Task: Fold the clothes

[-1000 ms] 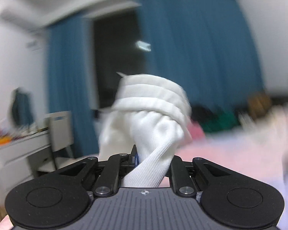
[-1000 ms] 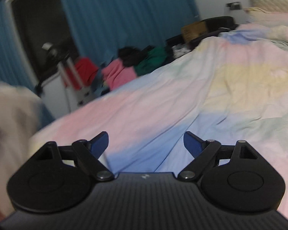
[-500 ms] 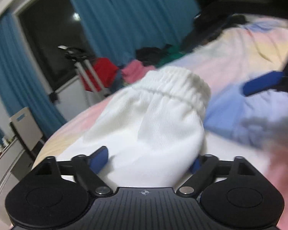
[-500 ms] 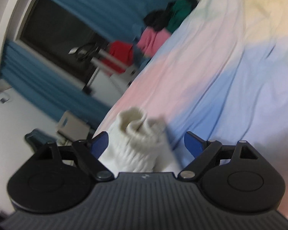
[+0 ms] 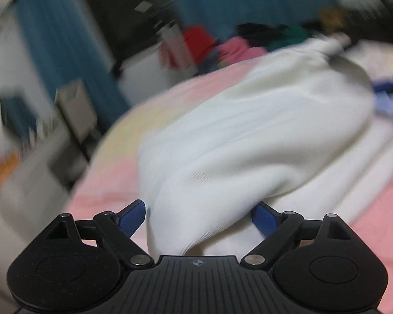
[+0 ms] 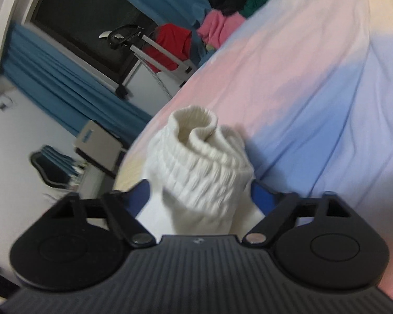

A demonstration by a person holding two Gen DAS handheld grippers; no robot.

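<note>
White sock (image 5: 248,136) lay loose between your left gripper's (image 5: 197,218) jaws, which had just sprung apart from the pinch they held a second earlier and were edging wider. Your right gripper (image 6: 199,196) was closing around its ribbed cuff (image 6: 196,141) without yet pressing it, so the sock was passing from left to right on the pastel bedsheet (image 6: 314,78).

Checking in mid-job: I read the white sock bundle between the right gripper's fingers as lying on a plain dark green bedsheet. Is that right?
Not quite. The white sock bundle does sit between the right gripper fingers, whose jaws are closing, but the bedsheet is pastel pink, blue and pale yellow, not dark green. The right wrist view shows this.
</note>
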